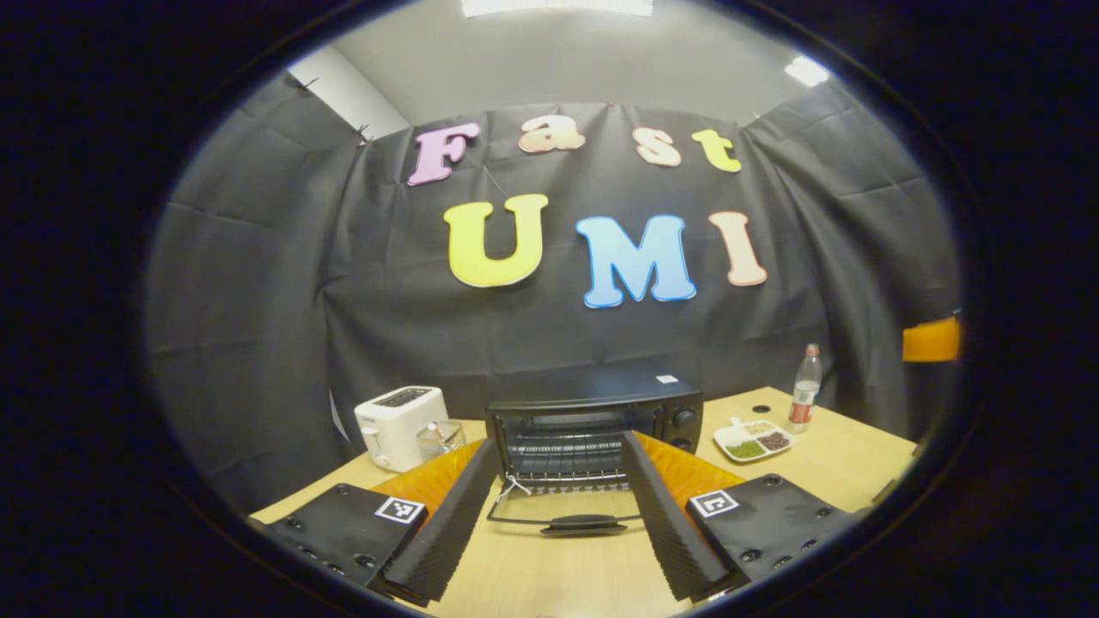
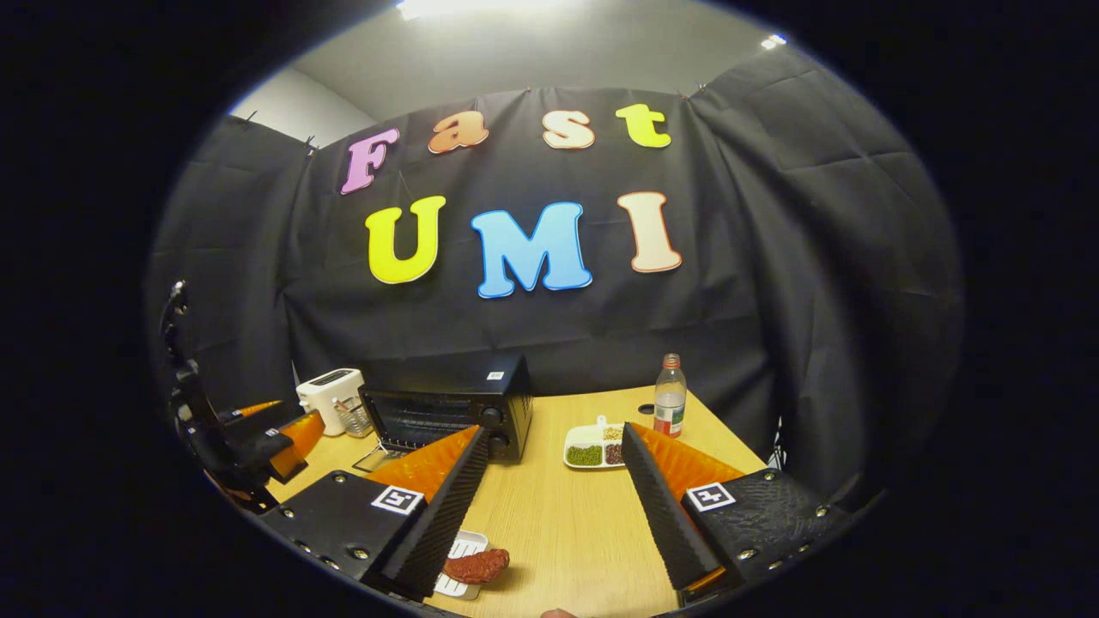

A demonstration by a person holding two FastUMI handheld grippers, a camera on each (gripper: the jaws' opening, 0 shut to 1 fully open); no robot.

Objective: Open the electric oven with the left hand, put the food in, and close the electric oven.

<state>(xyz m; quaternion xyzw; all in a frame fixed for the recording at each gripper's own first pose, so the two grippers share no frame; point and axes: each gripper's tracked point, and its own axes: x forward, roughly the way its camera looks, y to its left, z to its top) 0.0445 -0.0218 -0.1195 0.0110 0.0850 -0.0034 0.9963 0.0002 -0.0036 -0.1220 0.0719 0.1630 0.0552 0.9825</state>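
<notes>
black oven (image 1: 592,421) centre frame, door (image 1: 571,513) down; i've both grippers, left (image 1: 562,506) & right (image 2: 549,498), wide open, empty; red food (image 2: 476,566) bottom left.

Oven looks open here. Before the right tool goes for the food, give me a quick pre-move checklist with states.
1. Oven door folded down: ok.
2. Rack inside bare: ok.
3. Left tool open, holding nothing: ok.
4. Right tool open: ok.
5. Food on its small tray, near the right tool's left finger: ok.
6. Food centred between the fingers: not ok.
</notes>
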